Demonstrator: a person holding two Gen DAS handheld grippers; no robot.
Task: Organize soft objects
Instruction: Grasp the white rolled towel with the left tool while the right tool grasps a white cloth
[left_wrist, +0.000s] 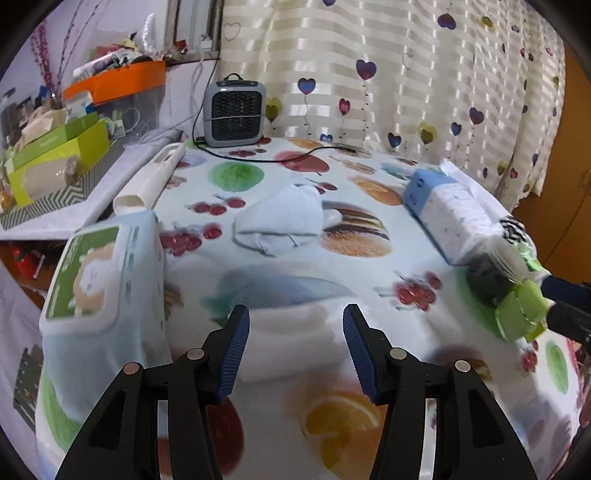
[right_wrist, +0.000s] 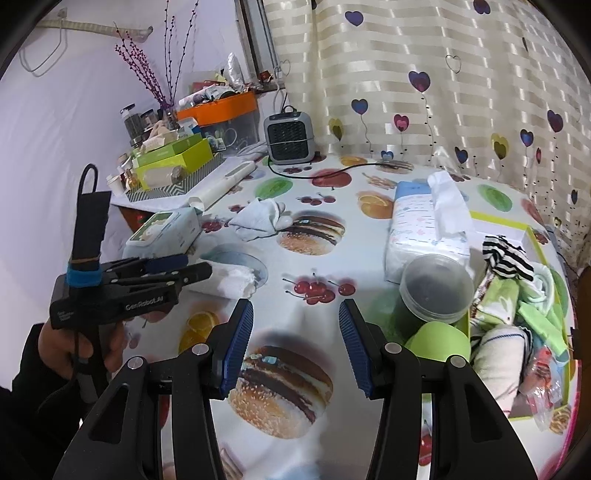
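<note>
Worktop (right_wrist: 303, 258): glossy, smooth printed fruit-and-burger cover.
White towel (left_wrist: 284, 221): soft matt cloth, rumpled.
Tissue pack (right_wrist: 424, 229): thin plastic wrap, crinkled paper tissue on top.
Wipes pack (left_wrist: 99, 280): shiny plastic film, hard lid.
Tool pads (left_wrist: 236, 354): ribbed blue rubber-like pads on matt black plastic.
Curtain (right_wrist: 424, 74): satin-sheen striped fabric.

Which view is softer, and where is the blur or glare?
Left wrist view: softer; the green-lidded wet-wipe pack and clear plastic jar are smeared, near tablecloth blurred. Right wrist view: sharper; sheen bands on the striped heart-print curtain; both views bend at the edges.
</note>
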